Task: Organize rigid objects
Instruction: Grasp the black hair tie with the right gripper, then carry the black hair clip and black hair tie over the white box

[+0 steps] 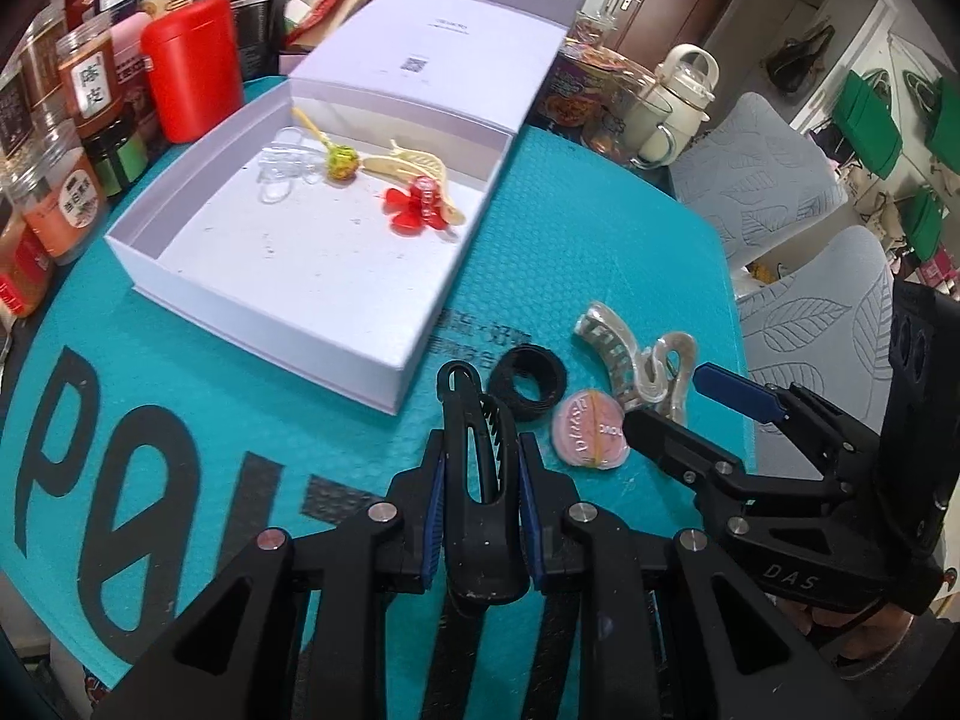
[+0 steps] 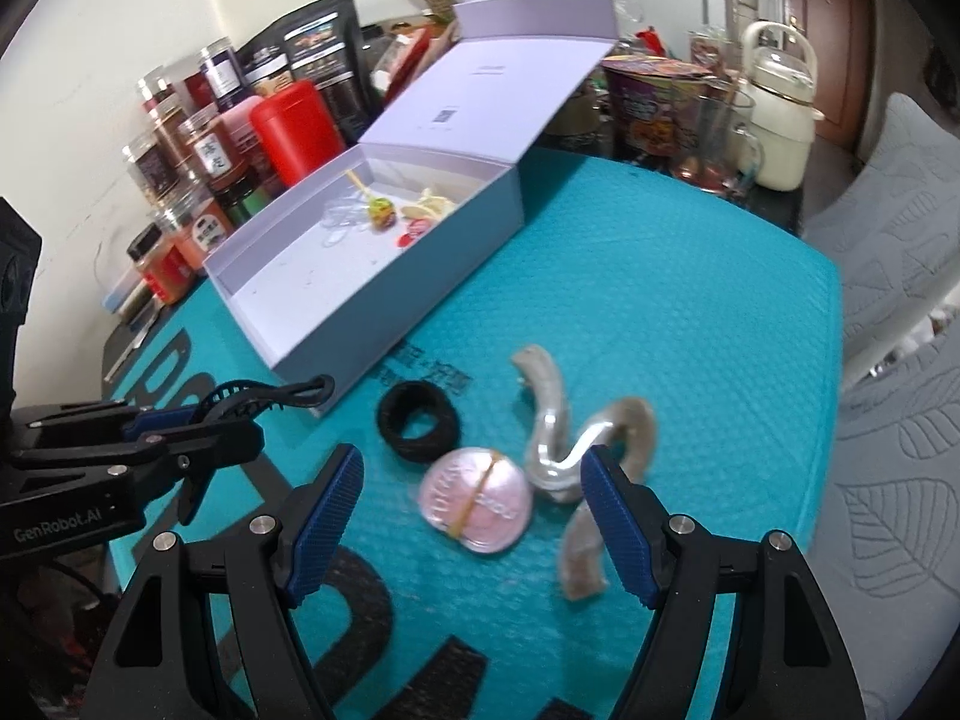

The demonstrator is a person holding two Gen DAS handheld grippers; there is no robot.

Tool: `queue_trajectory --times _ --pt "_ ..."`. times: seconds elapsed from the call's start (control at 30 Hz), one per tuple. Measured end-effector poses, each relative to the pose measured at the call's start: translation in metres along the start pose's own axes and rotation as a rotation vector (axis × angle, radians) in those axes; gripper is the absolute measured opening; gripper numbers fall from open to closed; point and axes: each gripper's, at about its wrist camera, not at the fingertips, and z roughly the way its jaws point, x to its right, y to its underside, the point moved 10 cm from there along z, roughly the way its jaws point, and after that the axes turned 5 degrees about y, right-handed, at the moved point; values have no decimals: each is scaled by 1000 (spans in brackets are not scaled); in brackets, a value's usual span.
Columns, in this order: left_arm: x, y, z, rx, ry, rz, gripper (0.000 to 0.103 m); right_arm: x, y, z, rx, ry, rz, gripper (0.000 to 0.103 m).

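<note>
The left gripper is squeezed tight on a black hair clip. The left wrist view shows the clip's teeth and long slot up close; the right wrist view shows it only from the side, held above the teal mat. The right gripper has its jaws wide apart, holding nothing. Between its blue pads lies a round pink compact with a yellow band across it. Touching it is a shiny pearl-grey claw clip, and just beside it a black hair tie. Farther back sits the open white box, with a red flower clip, a cream clip and clear bands inside. The left gripper reads "GenRobot.AI", the right one "DAS".
</note>
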Motion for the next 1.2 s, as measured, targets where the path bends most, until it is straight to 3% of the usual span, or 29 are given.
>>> queue_trajectory --times 0.27,0.53,0.6,0.67,0.73,1.2 --pt "-29 10 -11 6 -21 -45 21 -33 3 36 -29 -35 -48 67" --pt "-51 19 -10 11 -32 -97 21 -38 3 69 -48 9 -80 66" --pt "-55 20 -9 11 -34 -109 21 -39 3 75 -49 17 -94 62" --pt "-58 22 -9 10 -35 -117 21 -40 3 80 -50 37 -112 50" --pt "-59 24 -10 11 -37 -117 21 -41 4 82 -55 36 -120 43" --pt "-50 32 -29 8 -14 -61 21 -58 20 49 -51 27 -104 42"
